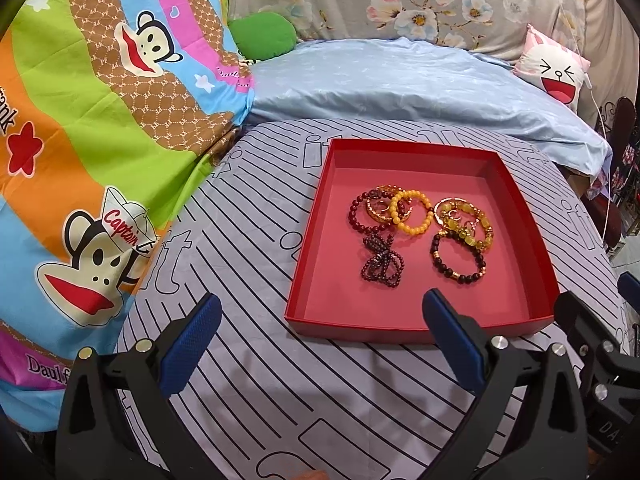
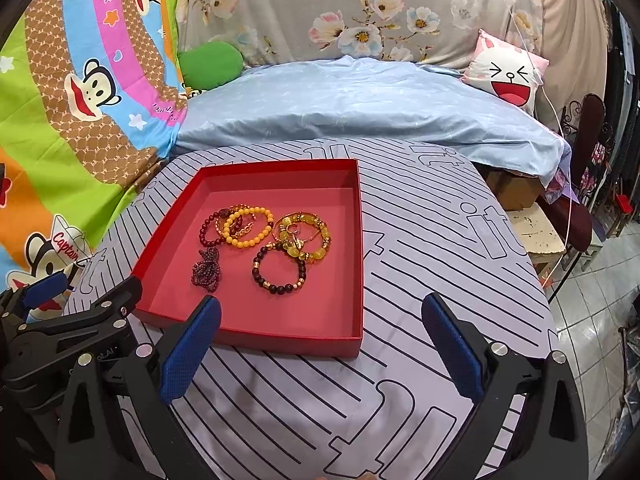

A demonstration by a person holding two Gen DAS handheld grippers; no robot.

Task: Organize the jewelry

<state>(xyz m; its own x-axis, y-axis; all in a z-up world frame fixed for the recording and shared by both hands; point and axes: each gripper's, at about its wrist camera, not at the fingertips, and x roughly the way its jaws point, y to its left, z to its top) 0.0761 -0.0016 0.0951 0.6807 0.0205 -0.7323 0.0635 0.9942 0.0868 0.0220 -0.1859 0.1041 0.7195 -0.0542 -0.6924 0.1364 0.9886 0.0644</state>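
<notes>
A shallow red tray [image 1: 320, 248] [image 2: 356, 264] lies on the striped round table. Inside it are several bead bracelets in a cluster: a yellow one [image 1: 414, 216] [image 2: 248, 228], a dark red one [image 1: 356, 216] [image 2: 205, 232], a black and gold one [image 1: 458, 258] [image 2: 280, 270], an amber one [image 1: 466, 220] [image 2: 308, 236], and a bunched dark bead string [image 1: 380, 260] [image 2: 208, 268]. My left gripper [image 1: 320, 312] is open and empty, in front of the tray's near left corner. My right gripper [image 2: 320, 312] is open and empty, in front of the tray's near right corner.
The table's grey striped cloth [image 1: 248, 380] [image 2: 440, 280] surrounds the tray. A light blue bedsheet [image 1: 400, 80] lies behind, a cartoon monkey blanket [image 1: 100, 140] hangs at the left, a smiley pillow [image 2: 508, 76] sits back right. A tiled floor [image 2: 592, 320] drops off at the right.
</notes>
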